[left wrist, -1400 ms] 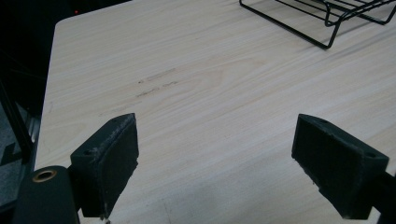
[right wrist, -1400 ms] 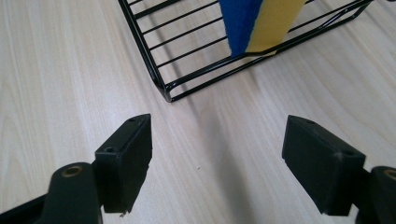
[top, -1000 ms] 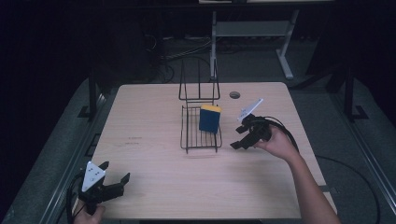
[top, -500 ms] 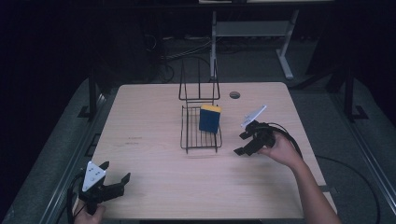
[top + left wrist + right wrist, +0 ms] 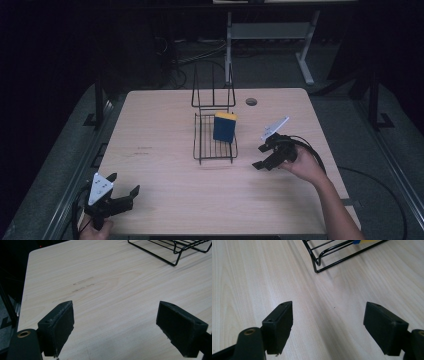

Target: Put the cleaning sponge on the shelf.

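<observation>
A black wire rack (image 5: 215,134) stands mid-table with its back panel upright. A blue sponge with a yellow top (image 5: 224,126) leans inside it at the right. My right gripper (image 5: 262,156) is open just right of the rack's front corner (image 5: 318,266), low over the wood, with nothing between its jaws. My left gripper (image 5: 124,189) is open at the table's front left corner, also empty. In the left gripper view the rack's edge (image 5: 172,251) lies far ahead at the upper right.
The light wooden table (image 5: 160,150) has a round cable hole (image 5: 251,101) near its far edge. Beyond the table a metal desk frame (image 5: 272,35) and cables lie on the dark floor. Faint dark marks (image 5: 82,285) streak the wood at left.
My right gripper has drawn back from beside the sponge toward the near right of the rack and lower to the table. The left gripper has stayed put.
</observation>
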`<state>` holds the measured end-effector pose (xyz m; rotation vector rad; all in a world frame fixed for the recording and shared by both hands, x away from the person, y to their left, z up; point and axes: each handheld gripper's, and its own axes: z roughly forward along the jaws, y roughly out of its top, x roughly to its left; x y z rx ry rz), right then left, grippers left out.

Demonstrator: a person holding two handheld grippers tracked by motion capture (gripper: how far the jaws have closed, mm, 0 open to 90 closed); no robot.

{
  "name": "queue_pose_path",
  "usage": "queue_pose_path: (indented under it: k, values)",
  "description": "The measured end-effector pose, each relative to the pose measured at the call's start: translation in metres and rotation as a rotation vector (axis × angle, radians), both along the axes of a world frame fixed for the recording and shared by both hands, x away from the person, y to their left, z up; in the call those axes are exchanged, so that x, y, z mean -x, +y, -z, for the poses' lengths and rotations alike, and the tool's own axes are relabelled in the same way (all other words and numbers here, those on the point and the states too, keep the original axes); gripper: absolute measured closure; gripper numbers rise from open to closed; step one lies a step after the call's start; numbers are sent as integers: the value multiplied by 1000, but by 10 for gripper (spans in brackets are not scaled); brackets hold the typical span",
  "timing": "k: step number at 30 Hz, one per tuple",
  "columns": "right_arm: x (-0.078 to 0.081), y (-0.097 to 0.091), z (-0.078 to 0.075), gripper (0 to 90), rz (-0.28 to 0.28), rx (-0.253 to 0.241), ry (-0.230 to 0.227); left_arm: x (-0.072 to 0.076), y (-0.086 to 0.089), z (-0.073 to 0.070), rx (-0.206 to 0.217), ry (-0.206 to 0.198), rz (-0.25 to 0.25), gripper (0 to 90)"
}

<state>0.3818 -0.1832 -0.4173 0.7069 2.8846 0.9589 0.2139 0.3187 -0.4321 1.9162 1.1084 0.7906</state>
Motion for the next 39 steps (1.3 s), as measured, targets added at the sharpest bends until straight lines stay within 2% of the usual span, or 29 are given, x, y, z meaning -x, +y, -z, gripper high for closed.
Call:
queue_pose_path:
  k: [12, 18, 39]
  values:
    - [10, -5, 2, 232, -5, -9, -11, 0, 0, 0, -1, -1, 1, 141]
    - [15, -8, 7, 231, 5, -11, 0, 0, 0, 0, -2, -1, 0, 141]
    - [33, -19, 13, 215, 22, -21, -11, 0, -2, 0, -5, 2, 0, 141]
